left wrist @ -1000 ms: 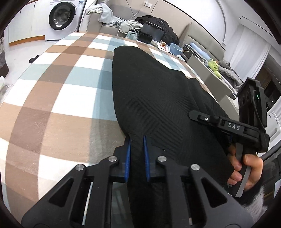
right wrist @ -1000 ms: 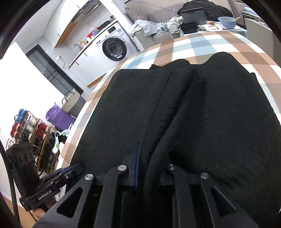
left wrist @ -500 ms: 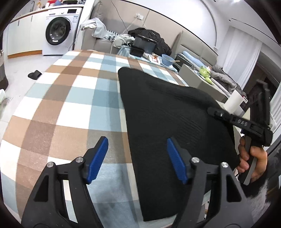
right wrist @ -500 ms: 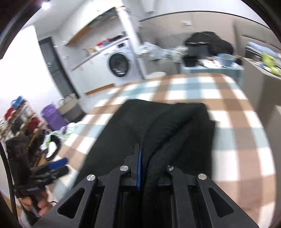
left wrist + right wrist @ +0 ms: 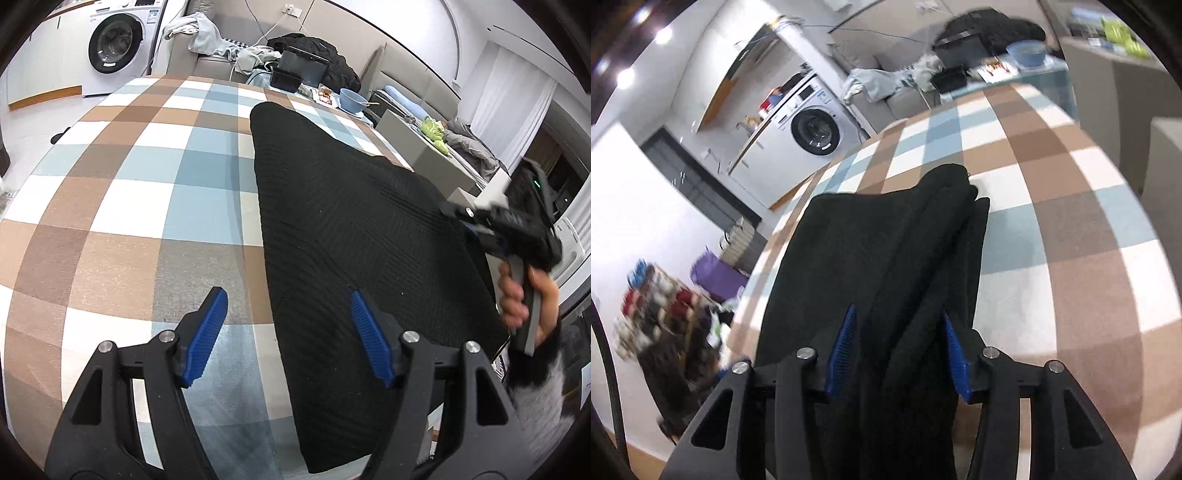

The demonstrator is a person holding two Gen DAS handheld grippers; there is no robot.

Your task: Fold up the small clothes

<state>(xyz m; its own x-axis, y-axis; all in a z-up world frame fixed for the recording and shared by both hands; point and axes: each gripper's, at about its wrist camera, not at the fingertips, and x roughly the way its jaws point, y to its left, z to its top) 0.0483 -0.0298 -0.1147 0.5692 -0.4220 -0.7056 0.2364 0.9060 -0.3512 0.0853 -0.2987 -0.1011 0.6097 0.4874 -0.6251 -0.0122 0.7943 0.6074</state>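
A garment (image 5: 354, 236) lies on the checked cloth (image 5: 122, 206) that covers the table, toward the table's right side in the left wrist view. The left gripper (image 5: 286, 332) stands at the near end, one finger over bare cloth, the other over the garment's left edge. The right gripper (image 5: 517, 229), in a hand (image 5: 524, 295), is at the garment's right edge. In the right wrist view a fold of the garment (image 5: 886, 258) runs between the right gripper's (image 5: 897, 350) fingers. Beyond the table's far end stand a bowl (image 5: 352, 99), a sofa (image 5: 207, 62) with clothes on it and, to the left, a washing machine (image 5: 118, 44).
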